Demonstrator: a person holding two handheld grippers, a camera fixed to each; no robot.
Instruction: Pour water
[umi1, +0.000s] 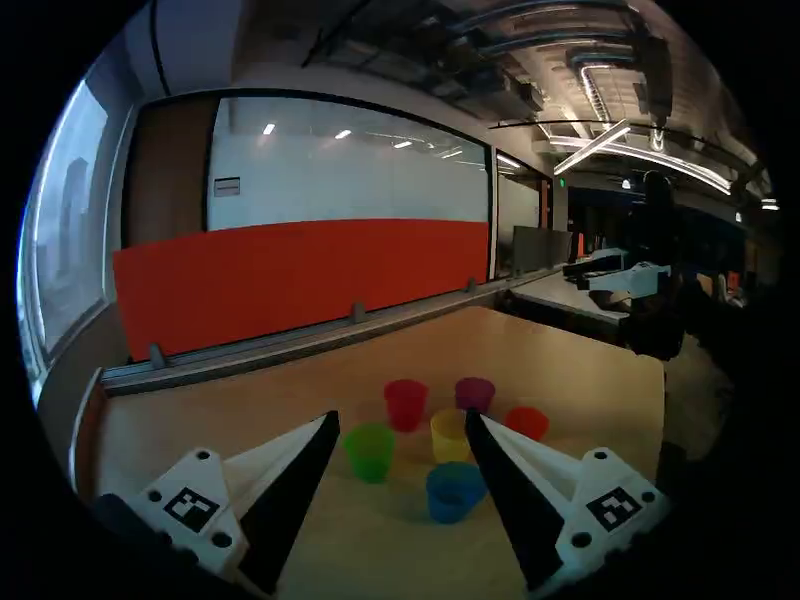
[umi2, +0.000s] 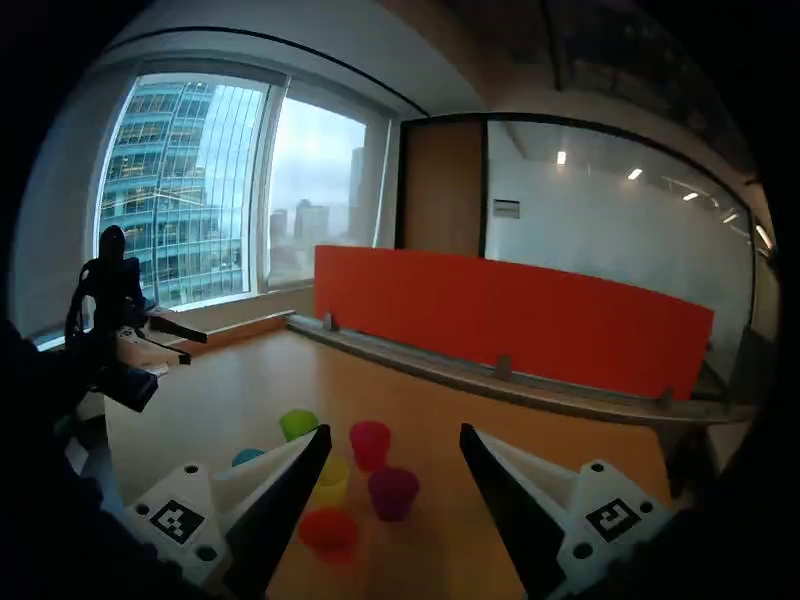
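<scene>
Several small plastic cups stand clustered on the wooden table (umi1: 560, 350). In the left gripper view I see a red cup (umi1: 405, 403), purple cup (umi1: 474, 394), orange cup (umi1: 527, 422), yellow cup (umi1: 449, 435), green cup (umi1: 369, 451) and blue cup (umi1: 454, 491). My left gripper (umi1: 401, 420) hovers open above and short of them, holding nothing. In the right gripper view the same cluster shows as the green cup (umi2: 298, 424), red cup (umi2: 370, 443), purple cup (umi2: 392, 492), yellow cup (umi2: 332, 480) and orange cup (umi2: 329, 533). My right gripper (umi2: 395, 432) is open and holds nothing.
An orange partition (umi1: 300, 275) with a metal rail runs along the table's far edge. Large windows (umi2: 200, 200) lie beyond the table's end. Each view catches the other gripper farther off: the right gripper (umi1: 625, 280), the left gripper (umi2: 130, 340).
</scene>
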